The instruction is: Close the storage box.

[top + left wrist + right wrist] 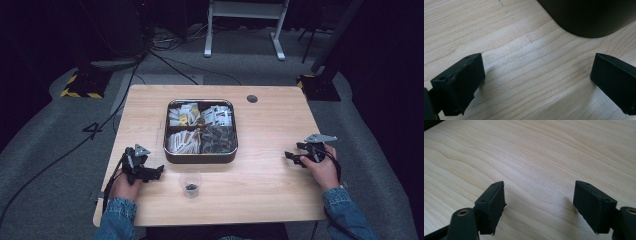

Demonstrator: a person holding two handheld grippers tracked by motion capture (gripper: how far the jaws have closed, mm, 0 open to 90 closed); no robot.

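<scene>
1. On the wooden table (270, 165) both hands are parked low: the left gripper (156, 171) sits just off the near-left corner of the compartment tray (200, 156), while the right gripper (291, 157) rests well apart from it on the right side.
2. Left gripper view: jaws stand wide, bare wood between them, nothing held; the dark tray wall (589, 17) looms just ahead.
3. Right gripper view: the right gripper (539, 202) has its jaws spread just as wide, empty, with plain tabletop in front.
4. Between the hands, just in front of the tray, stands the small clear cup (190, 182), upright, with a small dark piece at its bottom.
5. My read: this looks like a sort from tray into cup, and both hands are at rest between picks.
6. To do the next pick well, I'd send the nearer left gripper up over the tray rim rather than across it, so the wall isn't bumped.
7. Come down straight on one item in the cluttered compartments; what the items are is too small to tell.
8. Mind the cup: it looks light and would tip at a nudge, so approach from above and release low.
</scene>
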